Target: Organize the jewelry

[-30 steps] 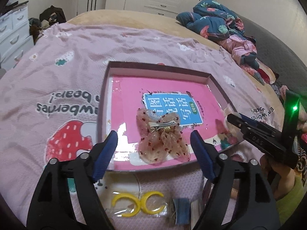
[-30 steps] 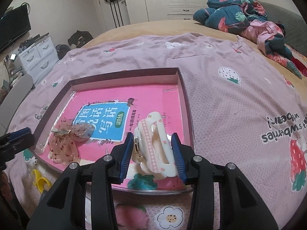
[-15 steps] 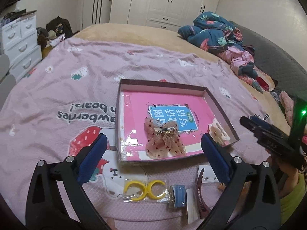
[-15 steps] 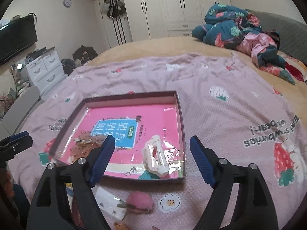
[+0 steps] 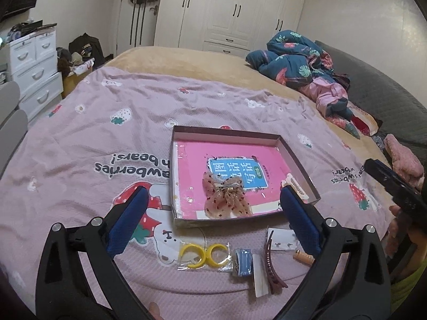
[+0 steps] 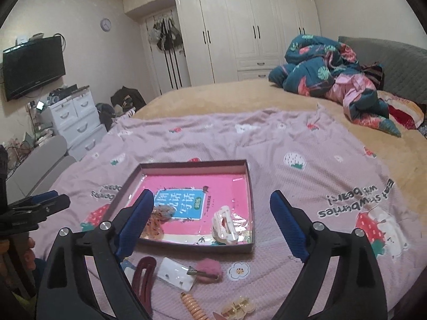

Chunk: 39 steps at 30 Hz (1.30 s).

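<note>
A shallow box with a pink book in its bottom lies on the pink bedspread. Inside it are a sheer pink bow clip and a white claw clip. My left gripper hovers open above the box's near edge, holding nothing. The right wrist view shows the same box, the bow and the white claw clip. There my right gripper hangs above them, its jaws opening wide with nothing between them. Both grippers are clear of the box.
Loose pieces lie on the bedspread before the box: bagged yellow hoops, a blue clip, a dark red clip, an earring card, a pink felt clip, a spiral tie. Bundled bedding lies far right.
The right gripper let go of the white claw clip, which now lies in the box. Both grippers opened wider and drew up and back, bringing the loose pieces into view.
</note>
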Available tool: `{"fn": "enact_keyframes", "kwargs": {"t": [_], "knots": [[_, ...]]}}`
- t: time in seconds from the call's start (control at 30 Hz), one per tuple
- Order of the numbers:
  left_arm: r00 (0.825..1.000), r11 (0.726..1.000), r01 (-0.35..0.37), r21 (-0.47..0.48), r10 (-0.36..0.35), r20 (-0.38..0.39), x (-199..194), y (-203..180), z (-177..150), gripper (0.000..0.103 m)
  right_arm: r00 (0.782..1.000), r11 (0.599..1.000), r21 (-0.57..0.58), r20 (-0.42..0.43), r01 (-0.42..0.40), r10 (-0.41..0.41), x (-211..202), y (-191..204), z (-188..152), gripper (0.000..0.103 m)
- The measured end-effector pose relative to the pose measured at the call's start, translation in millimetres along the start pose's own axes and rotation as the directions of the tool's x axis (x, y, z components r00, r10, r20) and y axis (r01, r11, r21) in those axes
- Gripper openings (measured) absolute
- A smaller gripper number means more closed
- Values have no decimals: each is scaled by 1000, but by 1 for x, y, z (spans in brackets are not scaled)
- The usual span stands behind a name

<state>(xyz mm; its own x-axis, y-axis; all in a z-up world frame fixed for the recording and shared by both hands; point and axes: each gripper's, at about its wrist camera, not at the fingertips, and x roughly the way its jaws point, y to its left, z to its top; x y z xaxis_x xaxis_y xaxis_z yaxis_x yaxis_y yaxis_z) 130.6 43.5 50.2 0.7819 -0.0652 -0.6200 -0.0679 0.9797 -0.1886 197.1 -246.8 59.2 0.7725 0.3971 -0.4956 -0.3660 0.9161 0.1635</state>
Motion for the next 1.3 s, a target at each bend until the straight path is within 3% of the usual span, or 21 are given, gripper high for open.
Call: {"fn": "enact_keyframes", "kwargs": {"t": [0.57,1.3], "knots": [[997,1000,25,19,-26,69,-50,-9,-5,94,999,999,-35,35,-27,28,-53,14,-5,94],[1000,999,31,42,-31,2,-66,-11,-52,94,998,987,-152,-45,-51,44,-83,32,-46,96]]}}
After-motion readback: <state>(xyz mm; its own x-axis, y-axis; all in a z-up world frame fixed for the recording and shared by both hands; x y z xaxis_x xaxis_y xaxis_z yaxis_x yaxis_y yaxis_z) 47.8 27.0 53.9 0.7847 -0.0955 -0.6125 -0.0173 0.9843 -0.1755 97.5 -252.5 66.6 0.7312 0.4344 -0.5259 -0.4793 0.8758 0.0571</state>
